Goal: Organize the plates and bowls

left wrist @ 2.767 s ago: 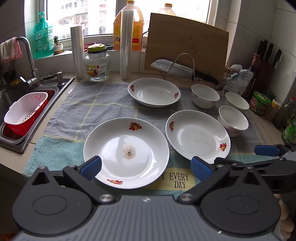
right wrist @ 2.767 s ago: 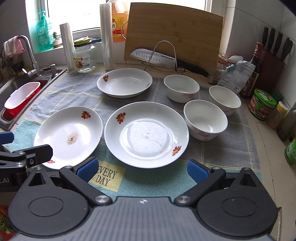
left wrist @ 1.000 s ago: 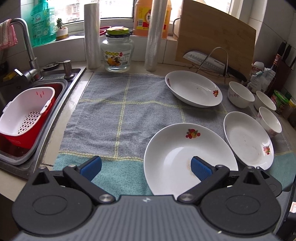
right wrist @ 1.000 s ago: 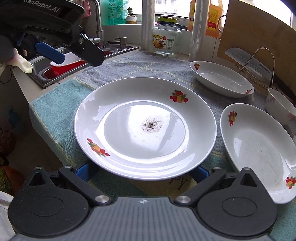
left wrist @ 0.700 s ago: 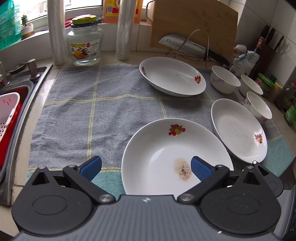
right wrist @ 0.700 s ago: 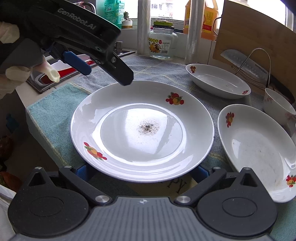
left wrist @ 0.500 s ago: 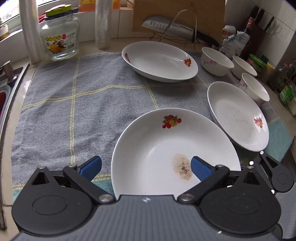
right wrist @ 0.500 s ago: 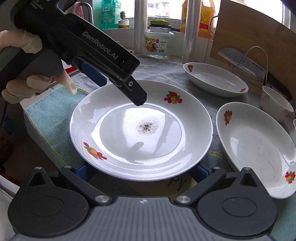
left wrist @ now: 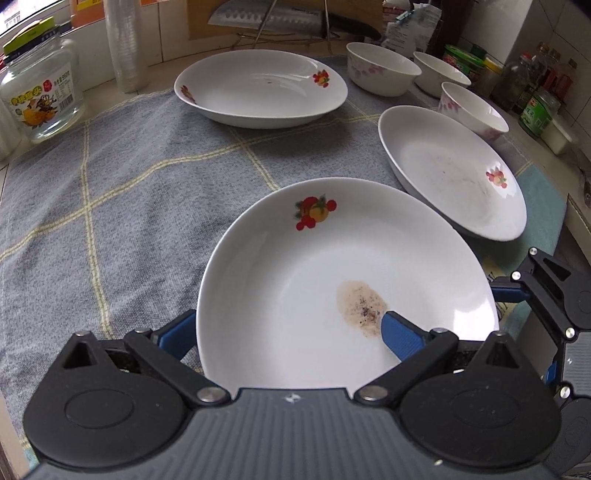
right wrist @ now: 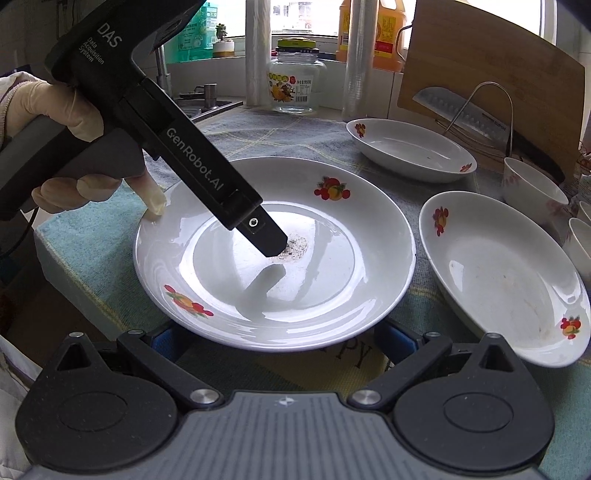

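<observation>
Setting: kitchen counter beside a window sill, covered by a grey towel with yellow grid lines (left wrist: 122, 192); a teal towel edge (right wrist: 92, 258) hangs at the counter front.
Far left: clear glass jar with a green lid and fruit label (left wrist: 38, 96) stands off the grey towel's corner, next to a transparent roll of plastic film (left wrist: 125, 44).
Left gripper (left wrist: 288, 332): blue-padded fingers stand apart. One finger (left wrist: 400, 334) lies inside the plate over its well; the other (left wrist: 177, 334) sits outside and below the rim. The near rim passes between them. Contact with the pads cannot be confirmed.
Left hand (right wrist: 70, 147): gloved, wrapped around the gripper handle; one fingertip touches the plate rim.
Task item, soiled plate: white shallow plate with red fruit decals and a brown speckled stain (left wrist: 332, 280) rests on the towels at the front edge. In the right wrist view the left gripper's black finger points at the stain.
Right gripper (right wrist: 280, 341): fingers spread wide, largely hidden under the plate's near rim (right wrist: 280, 343); grip cannot be confirmed.
Rear centre: a second white fruit-decal plate (left wrist: 260, 86) sits in front of a wire rack holding a cleaver (left wrist: 266, 18).
Right: a third white plate with faint residue (left wrist: 450, 170) lies just beside the soiled plate.
Far right: three white bowls with pink floral print (left wrist: 382, 74) (left wrist: 441, 77) (left wrist: 474, 110) stand grouped behind the third plate.
</observation>
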The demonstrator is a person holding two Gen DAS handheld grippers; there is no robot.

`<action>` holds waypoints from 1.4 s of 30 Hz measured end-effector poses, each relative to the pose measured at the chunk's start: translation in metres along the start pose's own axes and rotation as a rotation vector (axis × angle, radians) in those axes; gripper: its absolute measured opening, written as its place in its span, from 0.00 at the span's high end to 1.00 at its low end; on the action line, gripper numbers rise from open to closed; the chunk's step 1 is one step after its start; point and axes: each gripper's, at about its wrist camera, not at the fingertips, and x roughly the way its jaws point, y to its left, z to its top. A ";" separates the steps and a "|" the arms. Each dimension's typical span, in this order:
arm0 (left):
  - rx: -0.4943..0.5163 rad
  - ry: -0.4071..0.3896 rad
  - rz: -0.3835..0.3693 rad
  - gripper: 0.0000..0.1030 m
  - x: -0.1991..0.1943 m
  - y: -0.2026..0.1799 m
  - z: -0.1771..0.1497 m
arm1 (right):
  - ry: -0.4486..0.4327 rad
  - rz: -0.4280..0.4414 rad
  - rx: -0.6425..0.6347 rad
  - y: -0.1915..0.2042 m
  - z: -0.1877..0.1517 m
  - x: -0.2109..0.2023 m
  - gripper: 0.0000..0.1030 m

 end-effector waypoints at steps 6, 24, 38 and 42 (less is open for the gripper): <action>-0.013 0.016 0.046 0.01 0.004 -0.004 0.003 | -0.002 0.007 -0.009 0.000 0.000 0.000 0.00; 0.012 -0.024 0.046 0.00 0.002 -0.003 -0.002 | -0.044 0.027 -0.025 -0.003 -0.004 -0.001 0.00; 0.094 -0.010 0.001 0.01 0.005 0.003 0.003 | -0.057 0.011 -0.012 -0.001 -0.007 -0.003 0.00; 0.111 0.000 -0.014 0.01 0.008 0.006 0.005 | -0.058 0.011 -0.012 -0.001 -0.007 -0.004 0.00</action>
